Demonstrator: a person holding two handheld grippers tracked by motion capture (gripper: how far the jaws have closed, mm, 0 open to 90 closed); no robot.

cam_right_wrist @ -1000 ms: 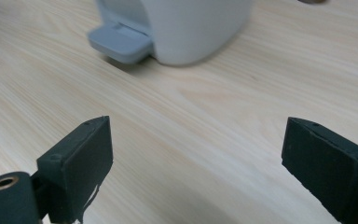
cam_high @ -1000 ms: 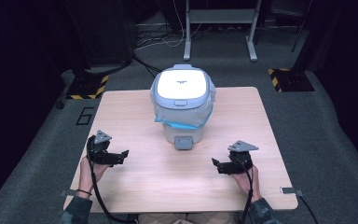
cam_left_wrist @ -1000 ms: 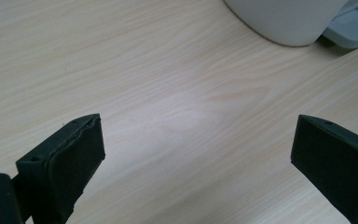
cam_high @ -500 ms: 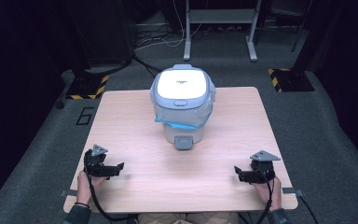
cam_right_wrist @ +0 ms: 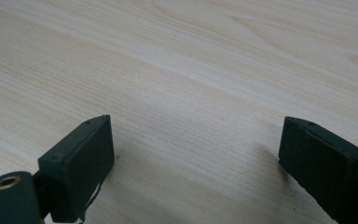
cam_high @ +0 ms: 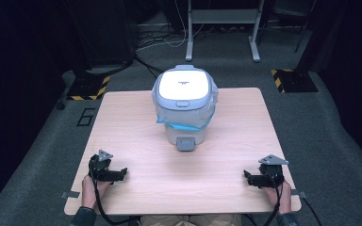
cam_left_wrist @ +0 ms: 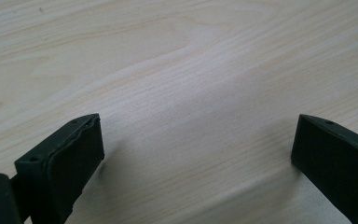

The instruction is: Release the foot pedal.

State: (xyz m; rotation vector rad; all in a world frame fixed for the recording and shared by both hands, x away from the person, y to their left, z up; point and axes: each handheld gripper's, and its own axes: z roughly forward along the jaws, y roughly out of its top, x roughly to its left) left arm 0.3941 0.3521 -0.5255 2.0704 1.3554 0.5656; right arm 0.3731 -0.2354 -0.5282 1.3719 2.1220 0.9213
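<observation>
A white and grey bin (cam_high: 185, 109) with a closed lid stands upright at the middle of the wooden table (cam_high: 136, 117), a little toward the far edge, with a pale blue liner (cam_high: 181, 126) bunched around its rim and a grey pedal (cam_high: 186, 143) at its near foot. The left gripper (cam_high: 121, 174) rests low at the near left corner of the table, held by a hand (cam_high: 90, 188) that comes in from the near edge; its jaws point right toward the middle and stand wide apart with nothing between them, bare wood grain showing in the gap in the left gripper view. The right gripper (cam_high: 246, 177) sits at the near right corner, held by the other hand (cam_high: 283, 194), its jaws pointing left and likewise spread wide over bare wood. Both grippers are well apart from the bin and from each other, and a cable (cam_high: 100, 207) trails from the left one off the near edge
</observation>
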